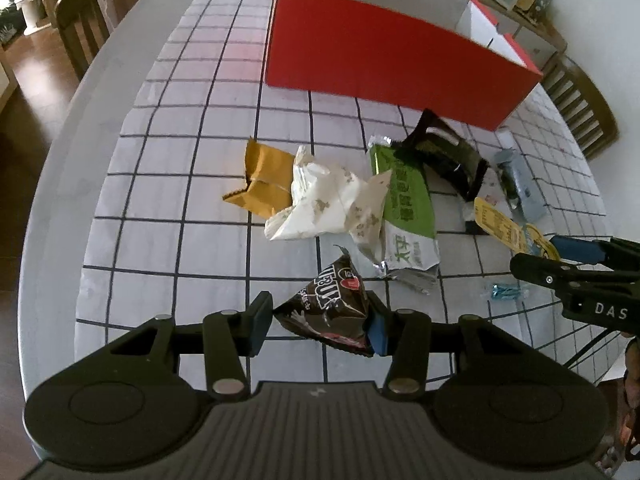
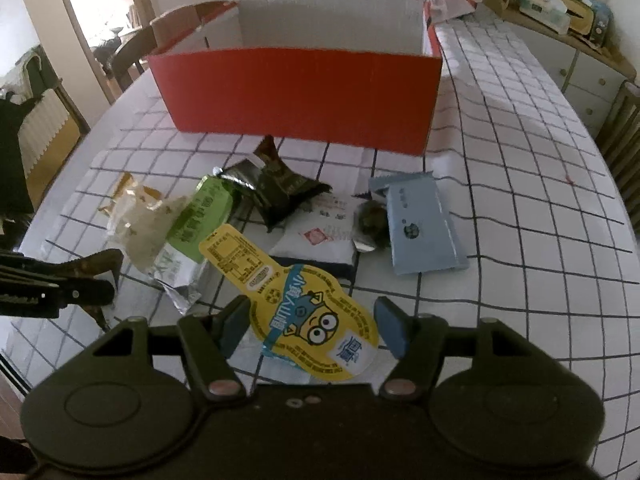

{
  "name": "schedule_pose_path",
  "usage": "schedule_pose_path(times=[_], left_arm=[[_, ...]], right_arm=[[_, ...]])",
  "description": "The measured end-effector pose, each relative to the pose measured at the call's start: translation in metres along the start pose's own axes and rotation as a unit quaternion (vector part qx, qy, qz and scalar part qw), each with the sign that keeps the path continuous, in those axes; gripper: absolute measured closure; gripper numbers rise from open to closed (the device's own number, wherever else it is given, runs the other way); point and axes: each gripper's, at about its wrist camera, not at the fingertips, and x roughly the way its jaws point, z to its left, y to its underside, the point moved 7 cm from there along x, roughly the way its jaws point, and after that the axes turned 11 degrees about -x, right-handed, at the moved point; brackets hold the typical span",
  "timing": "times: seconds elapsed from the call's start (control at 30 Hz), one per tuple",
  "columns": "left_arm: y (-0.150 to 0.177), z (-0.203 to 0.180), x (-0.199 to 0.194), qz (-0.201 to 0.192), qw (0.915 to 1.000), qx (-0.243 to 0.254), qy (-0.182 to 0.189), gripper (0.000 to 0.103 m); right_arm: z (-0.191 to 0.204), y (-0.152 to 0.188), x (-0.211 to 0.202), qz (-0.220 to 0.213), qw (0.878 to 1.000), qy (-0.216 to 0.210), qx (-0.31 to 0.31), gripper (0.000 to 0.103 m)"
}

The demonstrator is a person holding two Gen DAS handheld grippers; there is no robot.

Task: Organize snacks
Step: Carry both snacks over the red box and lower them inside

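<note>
In the left wrist view my left gripper (image 1: 320, 332) is shut on a brown M&M's bag (image 1: 332, 304), which stands crumpled between the blue pads just above the checked tablecloth. My right gripper (image 2: 312, 326) is shut on a yellow Minion snack pack (image 2: 304, 304), whose long label end sticks out forward to the left. The same pack (image 1: 504, 224) shows at the right edge of the left wrist view, with the right gripper (image 1: 536, 254) behind it. An open red box (image 1: 380, 48) (image 2: 296, 92) stands beyond the snacks.
Loose packs lie between the grippers and the box: mustard (image 1: 262, 184), white (image 1: 324, 200), green (image 1: 404, 196), dark (image 1: 444, 156), light blue (image 2: 420, 228). A small blue wrapper (image 1: 506, 292) lies near the right gripper. Wooden chairs (image 1: 80, 28) (image 1: 580, 100) flank the table.
</note>
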Motion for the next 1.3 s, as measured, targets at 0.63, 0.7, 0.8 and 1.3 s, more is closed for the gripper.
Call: schedule_pose_path(times=[0.63, 0.7, 0.8, 1.3], left_arm=[[-0.041, -0.021, -0.071, -0.083, 0.9963, -0.001, 0.021, 0.055], [-0.049, -0.025, -0.076, -0.091, 0.9956, 0.001, 0.023, 0.055], [-0.061, -0.032, -0.083, -0.103, 0.9943, 0.009, 0.025, 0.055], [-0.139, -0.077, -0.094, -0.152, 0.9878, 0.031, 0.015, 0.055]], right_arm=[[-0.004, -0.048, -0.071, -0.087, 0.996, 0.02, 0.014, 0.036], [-0.005, -0.057, -0.075, -0.095, 0.995, 0.023, 0.013, 0.036], [-0.008, -0.071, -0.079, -0.106, 0.994, 0.03, 0.013, 0.036], [-0.037, -0.144, -0.08, -0.141, 0.988, 0.056, 0.004, 0.036]])
